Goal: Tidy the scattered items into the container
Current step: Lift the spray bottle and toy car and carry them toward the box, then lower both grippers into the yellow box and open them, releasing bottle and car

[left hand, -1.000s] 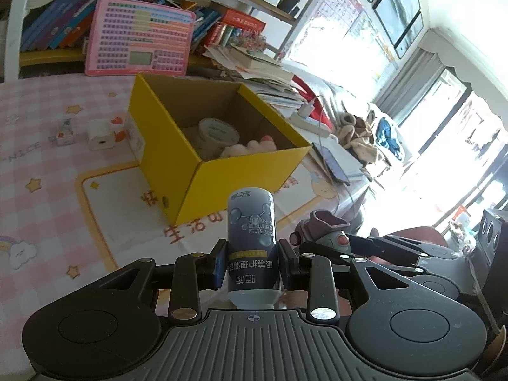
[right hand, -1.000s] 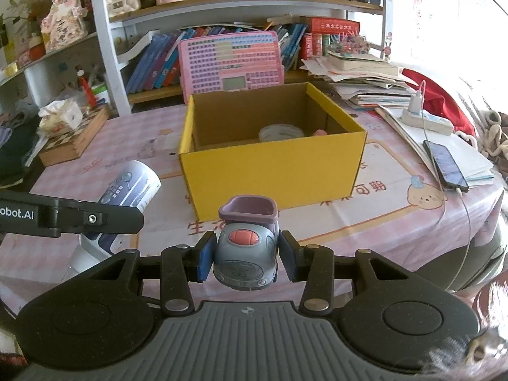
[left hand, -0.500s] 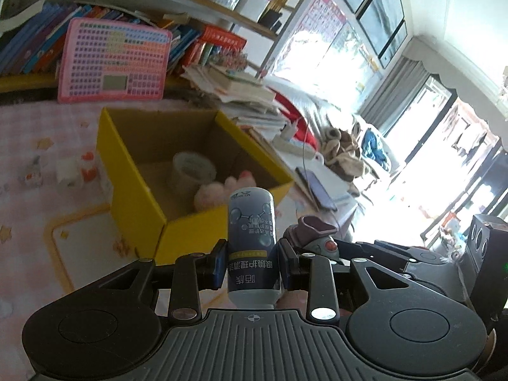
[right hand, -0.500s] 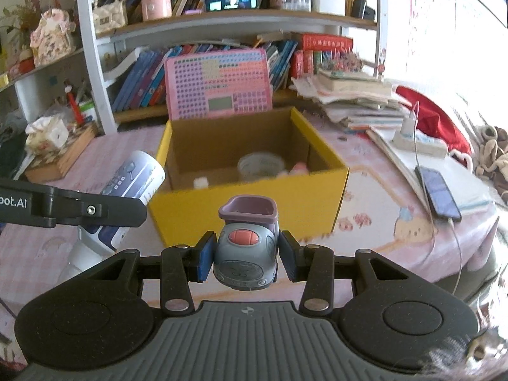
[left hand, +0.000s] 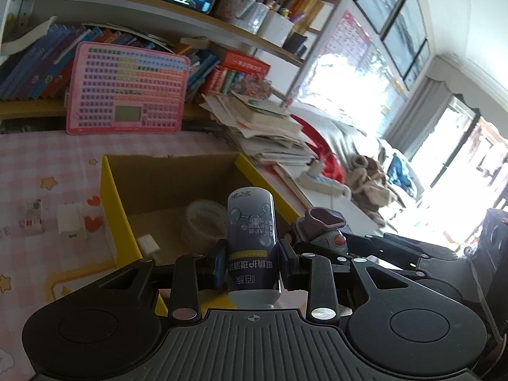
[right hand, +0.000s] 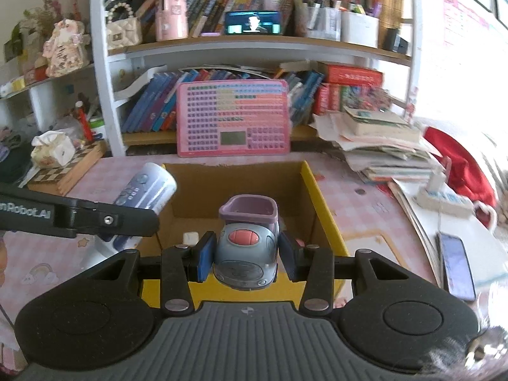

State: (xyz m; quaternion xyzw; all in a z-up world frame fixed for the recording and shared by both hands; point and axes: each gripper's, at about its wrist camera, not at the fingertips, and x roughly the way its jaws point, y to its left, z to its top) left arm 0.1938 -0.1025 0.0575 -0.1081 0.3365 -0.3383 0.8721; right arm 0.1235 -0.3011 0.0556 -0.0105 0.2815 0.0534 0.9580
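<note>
My left gripper [left hand: 252, 262] is shut on a dark blue and white bottle [left hand: 252, 241] and holds it over the near edge of the open yellow cardboard box [left hand: 109, 190]. My right gripper [right hand: 244, 255] is shut on a grey toy car with a purple top [right hand: 246, 247], above the front wall of the same box [right hand: 320, 203]. The bottle [right hand: 146, 190] and the left gripper's finger show at the left of the right wrist view. Inside the box lie a tape roll [left hand: 203, 219] and a small white block [left hand: 147, 244].
A white charger [left hand: 70, 223] and a small white toy [left hand: 30, 219] lie on the pink tablecloth left of the box. A pink keyboard toy [right hand: 233, 117] leans on the bookshelf behind. A book stack [right hand: 377, 143], power strip [right hand: 441, 197] and phone [right hand: 455, 265] sit at the right.
Both grippers have moved forward and up toward the box, from in front of it to over its near edge. Both keep hold of their items.
</note>
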